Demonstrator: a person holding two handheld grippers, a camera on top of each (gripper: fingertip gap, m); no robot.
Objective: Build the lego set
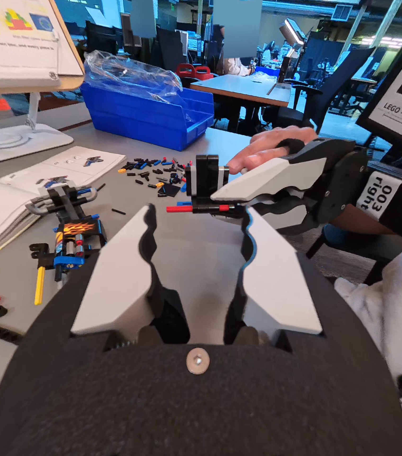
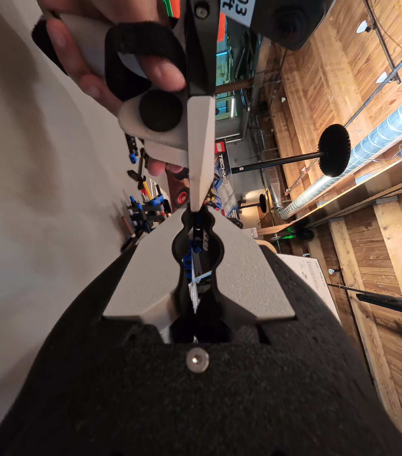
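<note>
Lego sub-assembly [image 1: 203,183], black and grey with a red axle, hangs above the grey desk [image 1: 195,246] in the left wrist view, clamped in the right hand-held gripper [image 1: 222,204] entering from 3 o'clock. The left hand-held gripper [image 1: 198,209] stands wide apart and empty just below it. A partly built model [image 1: 71,227] lies at 9 o'clock, loose pieces [image 1: 155,172] at 12, a blue bin [image 1: 150,111] behind them.

Right wrist view: the right hand-held gripper [image 2: 196,214] pinches that sub-assembly [image 2: 196,244], the left one's finger [image 2: 200,153] touching its far end from 12 o'clock.
</note>
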